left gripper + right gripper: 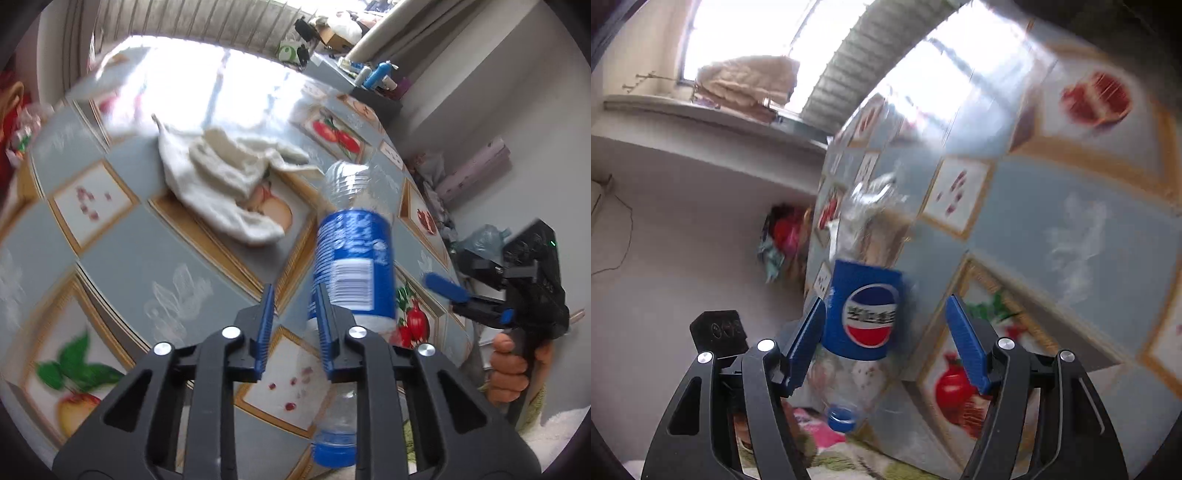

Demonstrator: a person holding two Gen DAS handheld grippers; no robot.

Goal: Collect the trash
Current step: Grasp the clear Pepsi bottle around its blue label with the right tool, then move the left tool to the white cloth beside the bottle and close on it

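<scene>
Plastic bottle (354, 258) with a blue label is off the table, upended, blue cap (334, 448) pointing down. In my left wrist view it sits just to the right of the left gripper (293, 328), overlapping the outer side of that gripper's right finger, not between the pads. I can't tell what is supporting it; the frame is blurred.

Left gripper: fingers narrow, a slim gap between the blue pads with only the tablecloth showing through, so nothing is held.

Right gripper (886, 306): fingers wide. In my right wrist view the bottle shows in the gap between them, label facing the camera, close to or touching the left pad – I can't tell which – and clearly apart from the right pad. No clamp on it. From the left view this gripper stands off the table's right edge, apart from the bottle, with a hand (509, 373) wrapped around its handle.

Below the bottle is the table (110, 258), covered in a grey-blue cloth printed with framed fruit pictures. A crumpled white rag (221, 184) lies on it up and to the left of the bottle, well apart from both grippers. Strong window glare washes out the table's far end.
</scene>
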